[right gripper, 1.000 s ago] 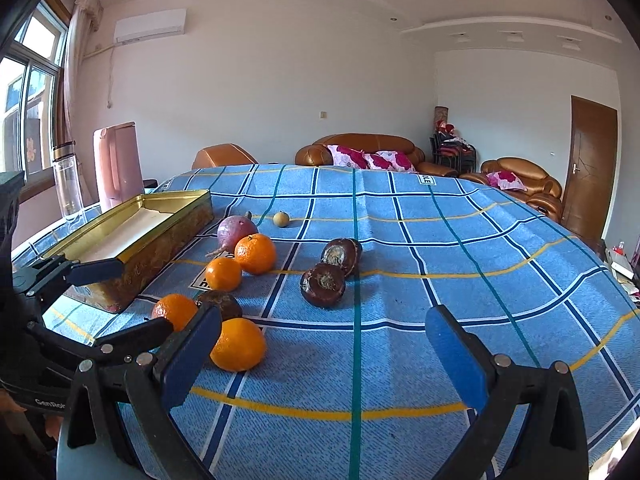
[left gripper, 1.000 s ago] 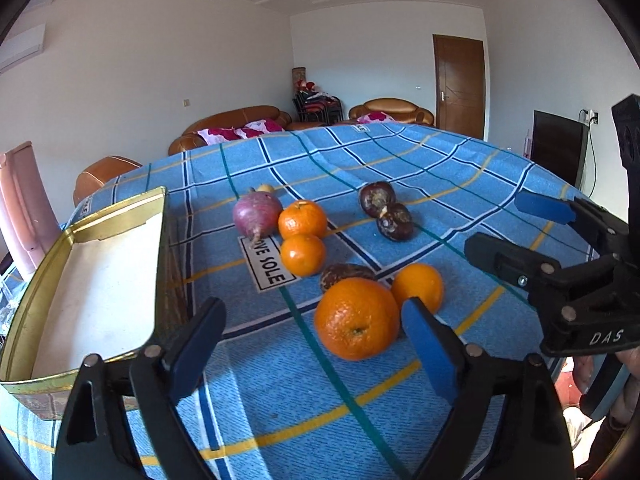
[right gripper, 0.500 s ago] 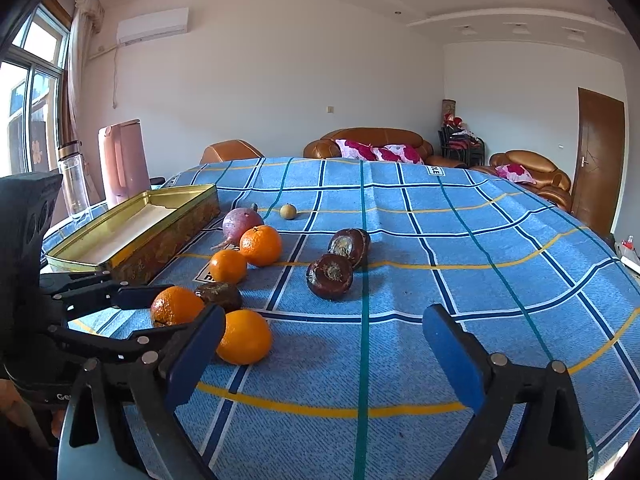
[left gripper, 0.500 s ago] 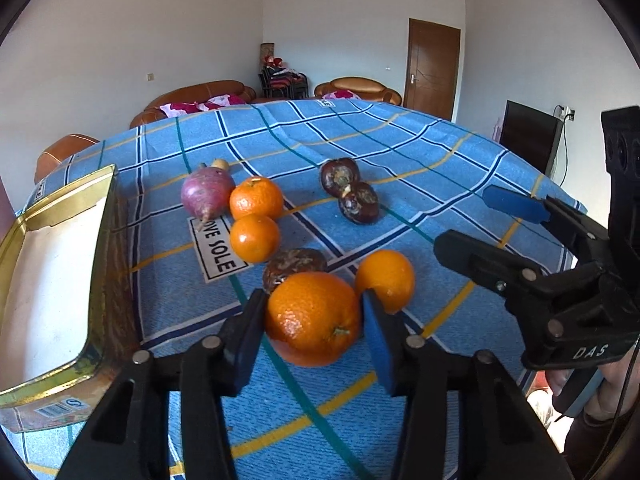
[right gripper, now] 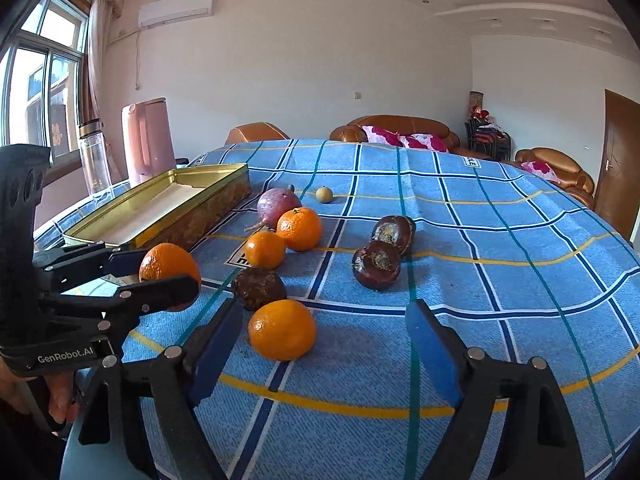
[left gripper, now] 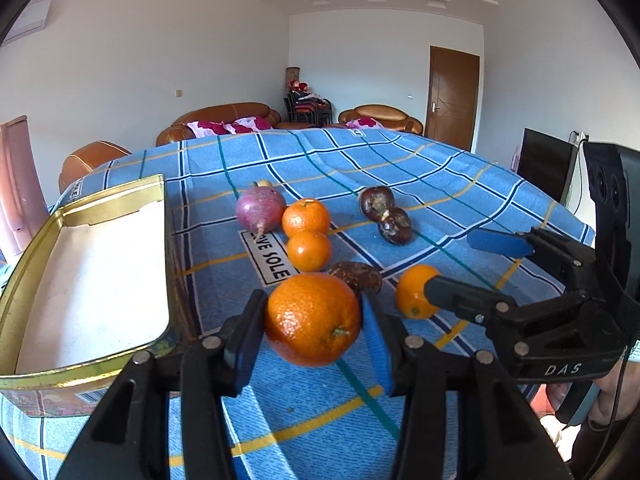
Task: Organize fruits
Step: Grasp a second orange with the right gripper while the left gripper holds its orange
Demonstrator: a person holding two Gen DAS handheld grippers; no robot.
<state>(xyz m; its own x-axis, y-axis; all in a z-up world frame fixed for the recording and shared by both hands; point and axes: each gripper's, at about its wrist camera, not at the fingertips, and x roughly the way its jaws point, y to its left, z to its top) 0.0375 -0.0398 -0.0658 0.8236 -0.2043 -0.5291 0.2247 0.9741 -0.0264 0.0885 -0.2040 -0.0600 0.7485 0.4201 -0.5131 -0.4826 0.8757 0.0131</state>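
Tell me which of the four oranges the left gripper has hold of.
The largest orange, clamped in the left gripper and lifted near the gold tin. The other three rest on the blue cloth, one before the open right gripper.

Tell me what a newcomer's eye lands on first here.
First, the big orange clamped in the left claw, lifted off the blue checked cloth. Next, the open gold tin just to its left, then the loose fruit beyond: three more oranges, a purple fruit and three dark brown ones. The right claw hangs open by another orange.
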